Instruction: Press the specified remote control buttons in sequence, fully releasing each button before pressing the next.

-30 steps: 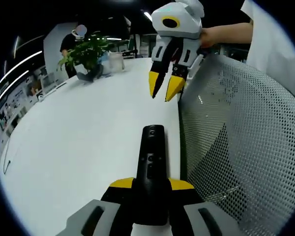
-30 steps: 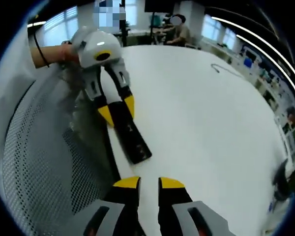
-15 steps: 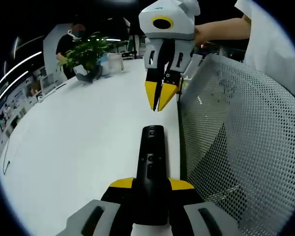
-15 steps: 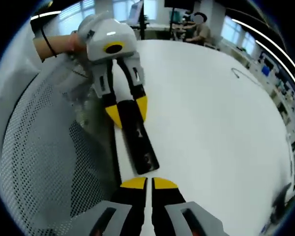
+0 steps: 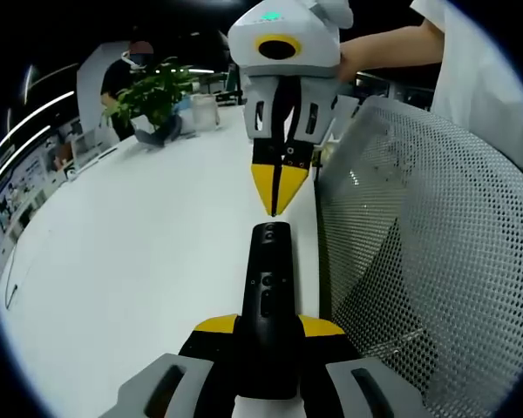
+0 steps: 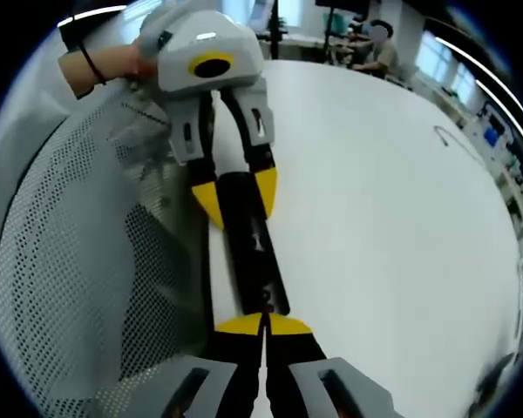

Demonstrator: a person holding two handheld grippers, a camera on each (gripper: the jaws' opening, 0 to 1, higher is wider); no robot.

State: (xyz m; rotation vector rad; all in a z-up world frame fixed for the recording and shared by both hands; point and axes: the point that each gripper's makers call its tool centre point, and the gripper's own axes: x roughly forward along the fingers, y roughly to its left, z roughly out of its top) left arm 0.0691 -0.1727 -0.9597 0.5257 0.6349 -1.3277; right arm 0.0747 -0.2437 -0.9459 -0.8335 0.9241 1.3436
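The black remote control (image 5: 268,296) lay lengthwise on the white worktop (image 5: 139,261), right along the edge next to the mesh chair back (image 5: 418,261), and the left gripper (image 5: 268,335) clamped its near end between its yellow-tipped jaws. The right gripper (image 5: 275,192) had its jaws pressed together into a single point, poised at the remote's far end; whether the tips touched it I could not tell. A potted plant (image 5: 152,96) stood well beyond the remote, at the worktop's far side.
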